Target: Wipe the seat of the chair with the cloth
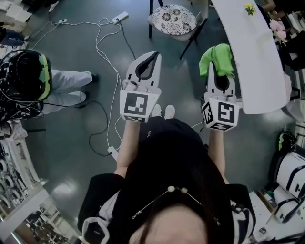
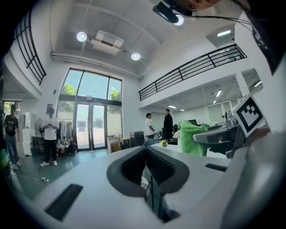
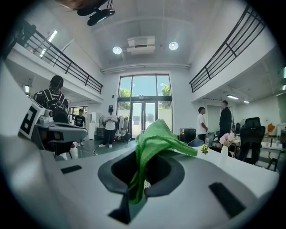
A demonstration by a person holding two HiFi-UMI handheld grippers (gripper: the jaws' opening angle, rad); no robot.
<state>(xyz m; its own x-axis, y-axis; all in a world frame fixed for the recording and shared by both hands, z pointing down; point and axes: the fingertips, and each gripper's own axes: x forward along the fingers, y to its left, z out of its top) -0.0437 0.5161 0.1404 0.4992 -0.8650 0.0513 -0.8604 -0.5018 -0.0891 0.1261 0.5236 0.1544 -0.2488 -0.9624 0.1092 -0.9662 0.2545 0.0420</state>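
Observation:
A green cloth (image 1: 217, 58) is pinched in my right gripper (image 1: 218, 66) and bunches over its tips; in the right gripper view the cloth (image 3: 154, 142) hangs down between the shut jaws. My left gripper (image 1: 151, 59) is shut with nothing in it, its tips (image 2: 145, 150) meeting. Both grippers are held level in front of the person, well short of the chair (image 1: 172, 20), whose round seat has a black and white flower pattern and stands on the floor ahead.
A white table (image 1: 257, 57) with small flowers (image 1: 249, 8) runs along the right. White cables and a power strip (image 1: 120, 17) lie on the floor at left. A person (image 1: 28, 78) in a dark helmet stands at far left. Bags sit at lower right.

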